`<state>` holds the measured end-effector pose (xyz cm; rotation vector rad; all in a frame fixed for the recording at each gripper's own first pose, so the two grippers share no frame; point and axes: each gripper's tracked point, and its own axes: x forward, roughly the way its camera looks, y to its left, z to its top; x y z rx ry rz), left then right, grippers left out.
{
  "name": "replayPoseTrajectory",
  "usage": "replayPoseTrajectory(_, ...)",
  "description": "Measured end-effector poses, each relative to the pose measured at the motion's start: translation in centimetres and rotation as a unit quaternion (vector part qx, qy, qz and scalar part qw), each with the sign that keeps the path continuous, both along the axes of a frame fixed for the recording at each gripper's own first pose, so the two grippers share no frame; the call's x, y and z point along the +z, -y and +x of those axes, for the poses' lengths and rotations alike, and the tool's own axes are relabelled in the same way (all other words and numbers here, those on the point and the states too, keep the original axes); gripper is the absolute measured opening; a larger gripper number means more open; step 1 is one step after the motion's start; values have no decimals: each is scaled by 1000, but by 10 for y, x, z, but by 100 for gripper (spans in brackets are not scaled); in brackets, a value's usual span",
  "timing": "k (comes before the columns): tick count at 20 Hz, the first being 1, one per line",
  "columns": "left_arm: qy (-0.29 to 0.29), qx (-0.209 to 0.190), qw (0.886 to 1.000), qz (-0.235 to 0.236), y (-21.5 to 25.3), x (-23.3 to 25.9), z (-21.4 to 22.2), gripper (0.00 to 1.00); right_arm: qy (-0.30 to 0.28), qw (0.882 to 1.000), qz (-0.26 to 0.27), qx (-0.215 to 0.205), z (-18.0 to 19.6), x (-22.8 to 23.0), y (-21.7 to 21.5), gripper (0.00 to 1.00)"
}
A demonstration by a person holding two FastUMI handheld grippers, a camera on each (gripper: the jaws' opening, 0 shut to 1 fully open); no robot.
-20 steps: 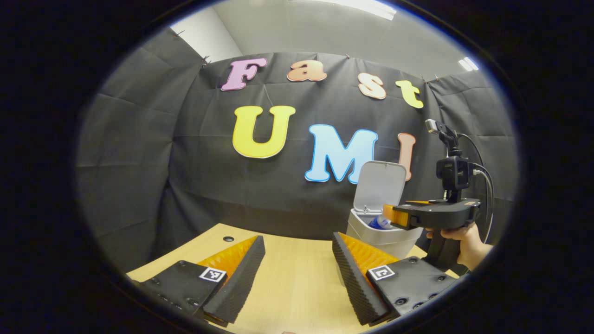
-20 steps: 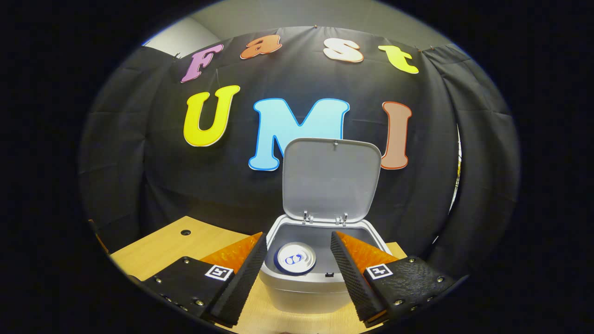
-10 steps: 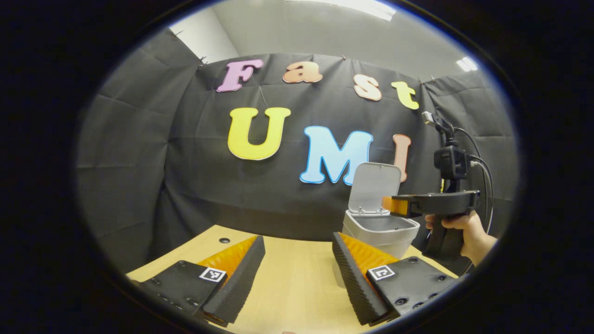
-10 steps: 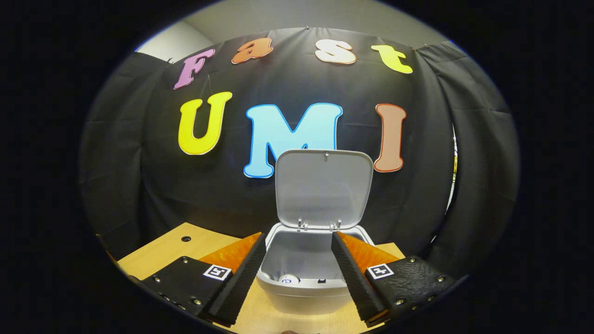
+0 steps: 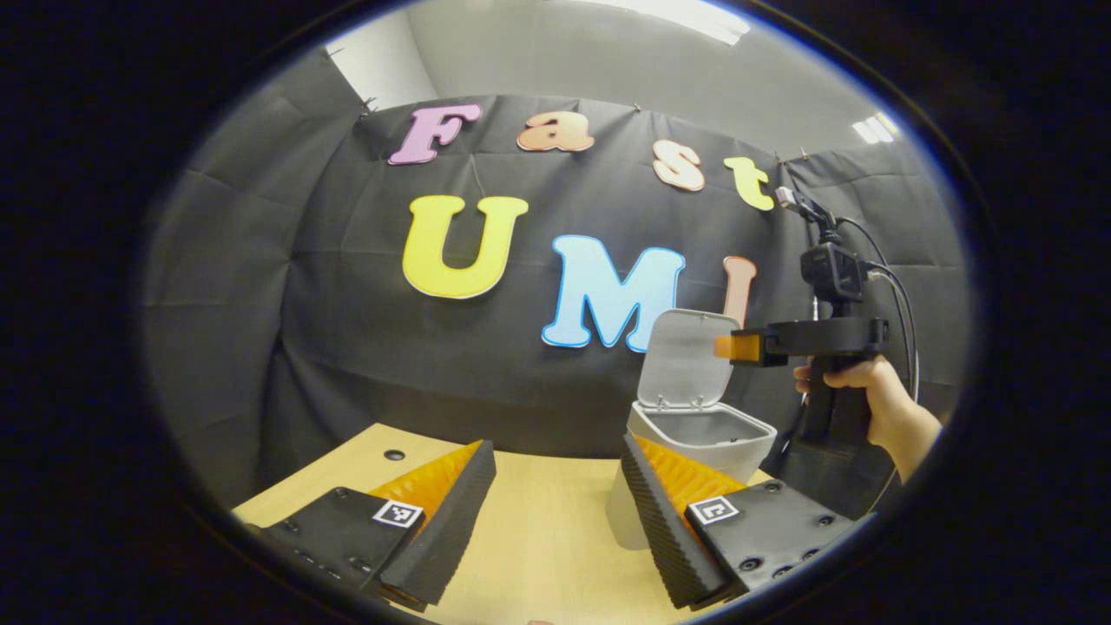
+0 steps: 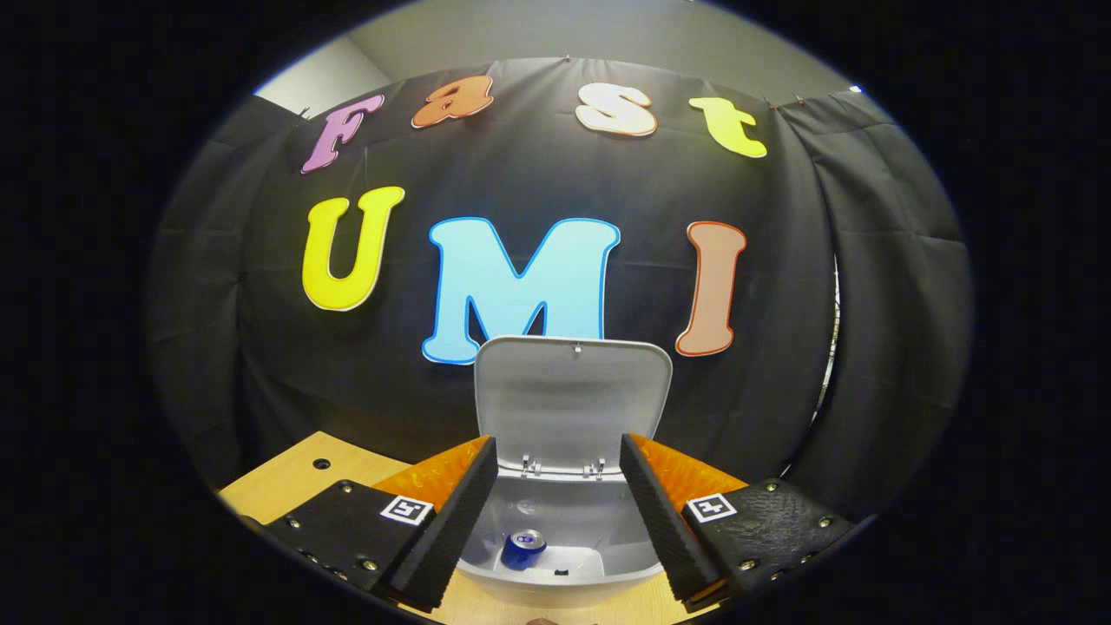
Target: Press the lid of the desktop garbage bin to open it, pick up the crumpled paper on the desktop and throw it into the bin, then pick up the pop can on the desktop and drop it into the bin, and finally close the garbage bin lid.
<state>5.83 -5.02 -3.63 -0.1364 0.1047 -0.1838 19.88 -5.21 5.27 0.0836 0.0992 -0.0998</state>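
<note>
Can was down inside the bin, both grippers, right and left, gaped empty, and that light, springy lid stood upright, likeliest pushed down from its top edge.

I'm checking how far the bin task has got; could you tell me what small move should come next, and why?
Probably bring the right gripper over the upright grey plastic lid to tip it shut. The blue pop can already lies inside the grey desktop bin, the right gripper is open and empty above it, and closing the lid looks like the step left.
</note>
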Motion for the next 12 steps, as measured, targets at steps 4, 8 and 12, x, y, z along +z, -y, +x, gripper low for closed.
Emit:
replayPoseTrajectory(4, -10, -14, 1000, 0, 0, -8, 17, 95, 0, 1000, -1, -6, 20, 16, 6, 90)
replayPoseTrajectory(8, -22, -28, 999, -9, 2, -17, 26, 95, 8, 1000, -2, -27, 40, 33, 16, 91)
replayPoseTrajectory(12, -30, -28, 999, -13, -2, -26, 35, 95, 29, 998, 1, -50, 59, 49, 26, 90)
